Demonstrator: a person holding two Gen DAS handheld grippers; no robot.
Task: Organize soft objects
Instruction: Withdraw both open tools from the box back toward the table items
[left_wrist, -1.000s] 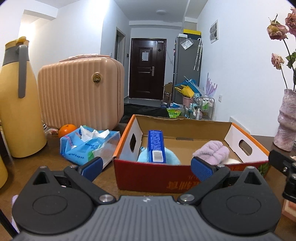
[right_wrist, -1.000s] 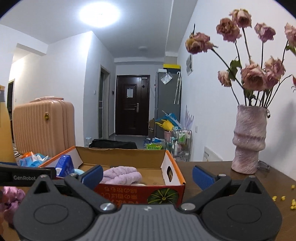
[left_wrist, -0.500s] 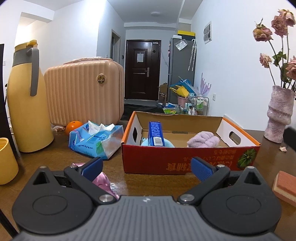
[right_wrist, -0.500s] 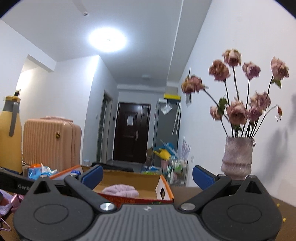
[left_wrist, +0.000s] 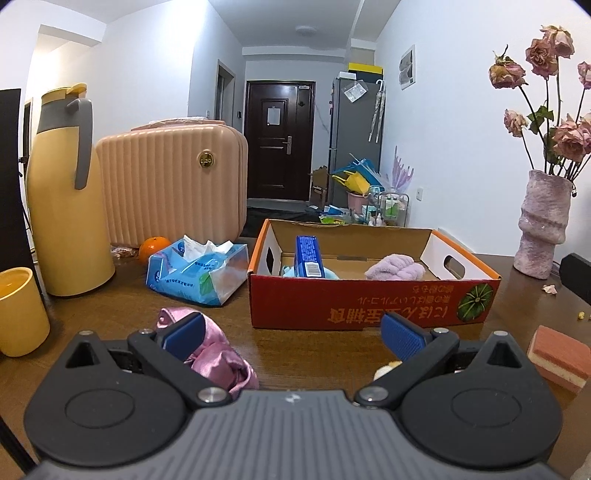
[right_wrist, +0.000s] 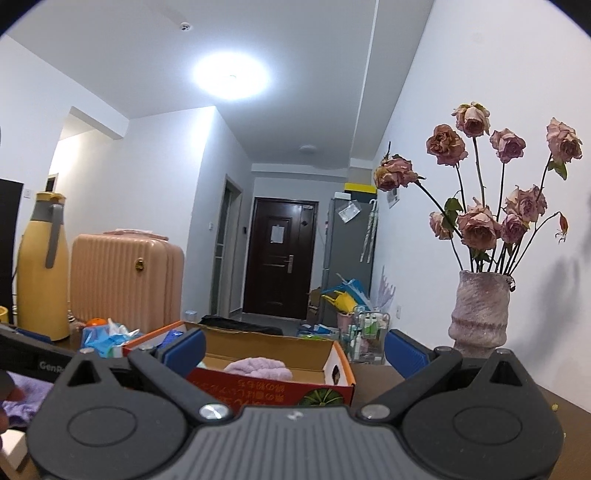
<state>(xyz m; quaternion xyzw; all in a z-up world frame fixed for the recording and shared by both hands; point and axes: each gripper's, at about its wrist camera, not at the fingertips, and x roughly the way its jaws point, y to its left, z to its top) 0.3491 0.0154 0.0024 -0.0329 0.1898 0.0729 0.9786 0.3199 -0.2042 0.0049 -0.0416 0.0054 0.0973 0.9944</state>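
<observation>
Bright, even indoor light in both fisheye views, with strong bending at the edges.

In the right wrist view a round ceiling lamp (right_wrist: 231, 75) in the upper middle blows out to white glare; the flowers (right_wrist: 491, 192) cast a soft grey shadow on the wall at the right edge. In the left wrist view the counter (left_wrist: 314, 343) shows a faint sheen. Walls and door frames bow outward, corners go black, and focus is fairly sharp except for things closest to the lens.

bare table (left_wrist: 306, 347) before red box (left_wrist: 369, 302), tissue pack (left_wrist: 195, 273) flanking left
</observation>
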